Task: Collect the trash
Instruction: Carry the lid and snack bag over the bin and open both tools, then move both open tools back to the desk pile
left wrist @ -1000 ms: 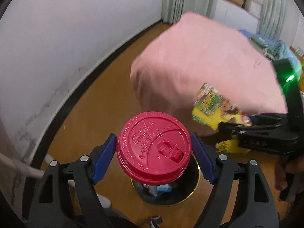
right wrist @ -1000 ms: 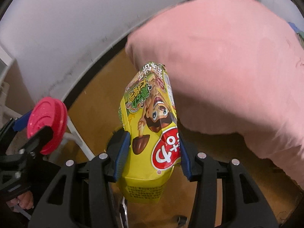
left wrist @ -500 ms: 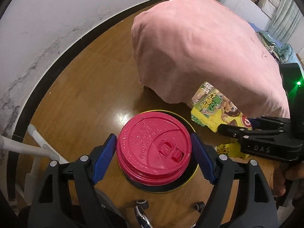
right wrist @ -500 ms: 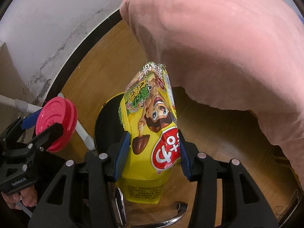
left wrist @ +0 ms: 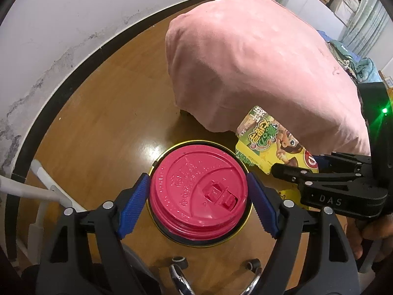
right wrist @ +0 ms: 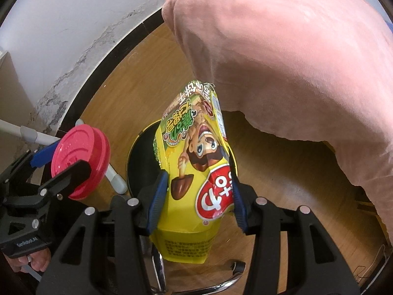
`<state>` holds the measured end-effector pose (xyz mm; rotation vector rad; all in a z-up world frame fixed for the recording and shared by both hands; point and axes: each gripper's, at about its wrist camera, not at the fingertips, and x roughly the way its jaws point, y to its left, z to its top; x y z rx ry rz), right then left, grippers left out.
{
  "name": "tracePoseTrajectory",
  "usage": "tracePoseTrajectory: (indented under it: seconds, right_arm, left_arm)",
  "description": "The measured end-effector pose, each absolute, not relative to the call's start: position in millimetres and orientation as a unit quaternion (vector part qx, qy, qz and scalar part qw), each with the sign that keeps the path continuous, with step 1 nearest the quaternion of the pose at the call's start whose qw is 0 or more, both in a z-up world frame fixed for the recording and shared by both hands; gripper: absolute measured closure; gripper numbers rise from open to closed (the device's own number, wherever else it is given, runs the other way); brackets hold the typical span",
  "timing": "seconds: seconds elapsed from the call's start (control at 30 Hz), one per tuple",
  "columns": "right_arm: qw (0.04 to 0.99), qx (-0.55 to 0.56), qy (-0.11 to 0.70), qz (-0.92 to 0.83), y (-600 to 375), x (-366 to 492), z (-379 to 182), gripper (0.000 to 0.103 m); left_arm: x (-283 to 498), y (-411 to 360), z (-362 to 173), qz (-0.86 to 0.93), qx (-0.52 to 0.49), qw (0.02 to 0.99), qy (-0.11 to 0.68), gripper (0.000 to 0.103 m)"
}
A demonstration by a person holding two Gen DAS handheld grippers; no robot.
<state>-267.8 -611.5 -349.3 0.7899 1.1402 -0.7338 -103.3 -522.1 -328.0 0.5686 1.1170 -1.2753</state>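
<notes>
Now poised over the drop: left gripper [left wrist: 199, 196] clamped on a red plastic cup lid [left wrist: 199, 193], dead centre above the gold-rimmed black bin [left wrist: 167, 154] on the glossy wooden floor [left wrist: 103, 132]. Right gripper [right wrist: 196, 196] pinched on a yellow snack box [right wrist: 194, 172], creased glossy card, hanging over the bin's rim at 3 o'clock of the lid. Next, judging by the line-up: spread the left jaws, let the ridged round lid fall flat into the opening, then swing the box across and release. Soft pink blanket [left wrist: 258, 68] heaped at 12 o'clock, clear of the bin.
</notes>
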Motion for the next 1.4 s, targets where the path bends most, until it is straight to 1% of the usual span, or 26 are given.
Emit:
tracePoseTrajectory:
  seconds: [0.1,0.13,0.17,0.5,0.63,0.7,0.73,0.8,0.83,1.0,1.13,1.23,1.37,1.4]
  right_arm:
    - [0.708,0.356,0.513,-0.33,-611.6,-268.0,-348.9,0.055]
    - [0.708,0.356,0.513,-0.33,-611.4,-268.3,-348.9,0.055]
    - [0.708,0.356,0.513,-0.33,-611.3,-268.1,-348.9,0.055]
    - [0.709,0.356,0.513,-0.327,-609.9,-268.6,-348.7,0.052]
    - [0.71,0.358,0.512,-0.325,-610.9,-268.6,-349.1,0.048]
    - [0.712,0.362,0.509,-0.322,-611.8,-268.9,-348.5,0.048]
    - [0.713,0.363,0.508,-0.319,-611.9,-268.5,-348.3,0.047]
    - [0.716,0.359,0.507,-0.316,-611.8,-267.2,-346.4,0.036]
    - [0.719,0.357,0.506,-0.317,-611.7,-266.7,-344.9,0.029]
    - [0.724,0.345,0.5,-0.328,-611.8,-268.1,-334.8,0.028]
    - [0.728,0.323,0.484,-0.361,-616.9,-281.9,-308.7,0.028]
    - [0.737,0.31,0.46,-0.386,-621.9,-296.4,-277.7,0.025]
    - [0.764,0.289,0.411,-0.404,-619.8,-310.6,-217.8,0.018]
    - [0.772,0.283,0.401,-0.403,-618.2,-311.3,-204.7,0.018]
  left_arm:
    - [-103.5,-522.0,-327.2,-0.555,0.248,0.626,0.488,0.024]
    - [-103.7,-522.3,-327.8,-0.553,0.25,0.626,0.49,0.018]
    - [-104.1,-522.5,-327.7,-0.553,0.25,0.626,0.49,0.016]
    - [-105.1,-522.2,-327.8,-0.554,0.247,0.621,0.496,0.014]
    - [-104.7,-520.2,-326.0,-0.555,0.244,0.622,0.496,0.014]
    - [-104.8,-518.2,-325.6,-0.554,0.244,0.623,0.495,0.014]
    - [-105.2,-517.9,-325.2,-0.555,0.244,0.622,0.496,0.014]
    - [-105.9,-517.2,-325.0,-0.554,0.247,0.622,0.496,0.014]
    - [-106.4,-516.4,-324.4,-0.555,0.247,0.62,0.496,0.014]
    - [-115.7,-513.3,-313.0,-0.565,0.254,0.622,0.48,0.012]
    - [-131.6,-504.1,-287.2,-0.588,0.263,0.617,0.452,0.01]
    - [-143.4,-496.9,-259.7,-0.607,0.267,0.613,0.43,0.01]
    - [-159.0,-473.9,-193.3,-0.634,0.262,0.623,0.376,0.009]
    - [-158.2,-466.2,-178.8,-0.638,0.258,0.626,0.368,0.009]
